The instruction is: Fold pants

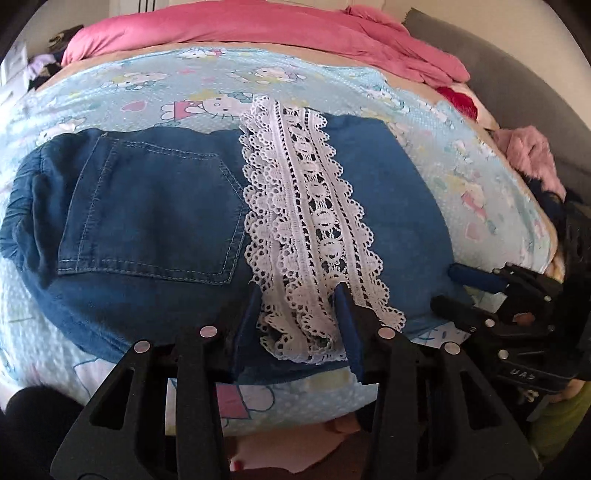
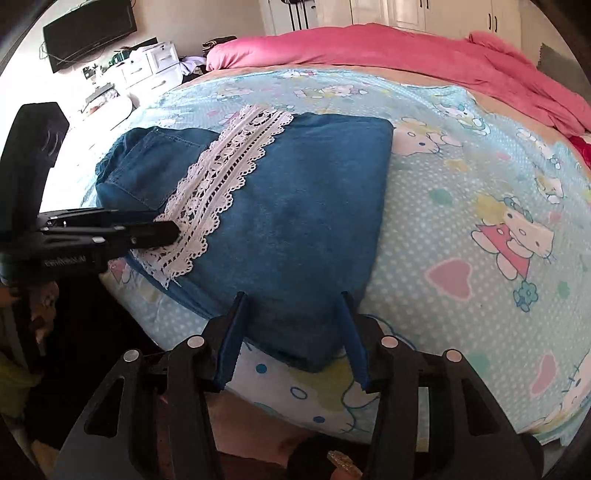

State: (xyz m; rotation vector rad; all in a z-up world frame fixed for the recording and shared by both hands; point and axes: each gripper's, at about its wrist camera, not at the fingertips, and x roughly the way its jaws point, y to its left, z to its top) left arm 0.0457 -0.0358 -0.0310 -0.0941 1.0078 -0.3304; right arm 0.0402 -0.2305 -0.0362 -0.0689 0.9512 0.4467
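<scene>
Blue denim pants (image 1: 155, 221) lie folded on the bed, back pocket up, with a white lace hem (image 1: 314, 236) laid across them. My left gripper (image 1: 299, 310) is open, its fingers either side of the lace's near end. It also shows in the right wrist view (image 2: 166, 232) at the left. My right gripper (image 2: 293, 317) is open, its fingers straddling the near right corner of the folded pants (image 2: 295, 221). It shows at the right edge of the left wrist view (image 1: 476, 284).
The bed has a light blue cartoon-cat sheet (image 2: 461, 206). A pink duvet (image 2: 406, 51) is bunched along the far side. A white dresser (image 2: 147, 62) and a wall TV (image 2: 88, 33) stand beyond the bed. Pink fluffy clothing (image 1: 528, 151) lies at the right.
</scene>
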